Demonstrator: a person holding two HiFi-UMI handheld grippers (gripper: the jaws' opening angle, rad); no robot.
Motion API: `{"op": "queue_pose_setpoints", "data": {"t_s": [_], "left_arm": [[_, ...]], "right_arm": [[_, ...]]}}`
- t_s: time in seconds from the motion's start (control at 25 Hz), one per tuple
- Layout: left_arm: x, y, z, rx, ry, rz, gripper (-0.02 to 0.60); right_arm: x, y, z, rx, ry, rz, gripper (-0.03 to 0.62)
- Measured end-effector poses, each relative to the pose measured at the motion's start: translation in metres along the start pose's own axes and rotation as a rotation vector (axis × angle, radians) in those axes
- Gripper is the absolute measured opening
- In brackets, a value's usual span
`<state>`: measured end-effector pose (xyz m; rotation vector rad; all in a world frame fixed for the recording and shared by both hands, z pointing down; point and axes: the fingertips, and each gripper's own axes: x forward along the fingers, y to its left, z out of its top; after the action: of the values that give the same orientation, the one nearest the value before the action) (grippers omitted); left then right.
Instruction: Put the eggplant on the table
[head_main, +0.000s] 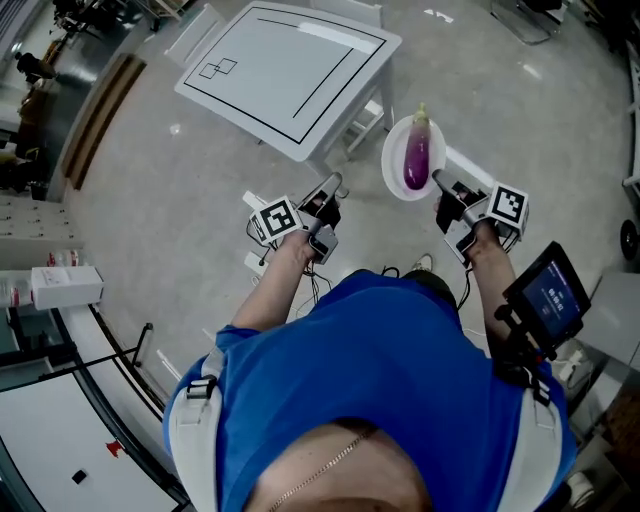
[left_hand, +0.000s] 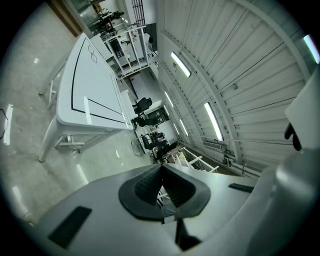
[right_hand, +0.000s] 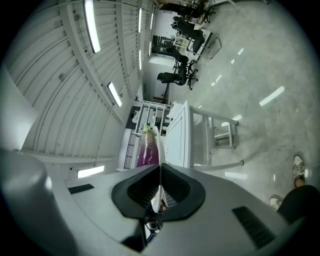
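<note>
A purple eggplant (head_main: 417, 155) with a green stem lies on a small white plate (head_main: 392, 168). My right gripper (head_main: 440, 182) is shut on the plate's near rim and holds it in the air, just right of the white table (head_main: 290, 75). In the right gripper view the plate (right_hand: 156, 150) shows edge-on between the jaws, with the eggplant (right_hand: 148, 149) on it and the table (right_hand: 178, 134) beyond. My left gripper (head_main: 333, 186) hangs shut and empty near the table's front corner. In the left gripper view its jaws (left_hand: 161, 186) are closed with the table (left_hand: 92, 90) ahead.
The table top carries black outline markings. A white box (head_main: 65, 287) rests on a shelf at the left. A tablet (head_main: 550, 295) is strapped to the person's right forearm. Office chairs (right_hand: 176, 75) stand far off on the grey floor.
</note>
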<state>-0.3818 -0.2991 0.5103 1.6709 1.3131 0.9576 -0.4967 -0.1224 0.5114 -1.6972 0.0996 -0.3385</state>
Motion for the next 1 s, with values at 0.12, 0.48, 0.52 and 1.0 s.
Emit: {"op": "queue_pose_setpoints", "data": {"t_s": [0.12, 0.48, 0.52, 1.0], "left_arm": [[-0.005, 0.005, -0.001, 0.018, -0.018, 0.022, 0.009], [-0.02, 0.005, 0.0, 0.018, -0.058, 0.023, 0.008], [-0.022, 0.004, 0.0, 0.018, -0.062, 0.021, 0.008], [0.153, 0.009, 0.046, 0.011, -0.126, 0.086, 0.008]], "right_arm": [[0.001, -0.006, -0.001, -0.005, 0.021, -0.002, 0.014], [0.008, -0.002, -0.014, -0.041, 0.065, -0.005, 0.014], [0.009, -0.001, -0.016, -0.04, 0.071, -0.003, 0.014], [0.055, -0.03, 0.177, -0.027, 0.16, 0.003, 0.014]]}}
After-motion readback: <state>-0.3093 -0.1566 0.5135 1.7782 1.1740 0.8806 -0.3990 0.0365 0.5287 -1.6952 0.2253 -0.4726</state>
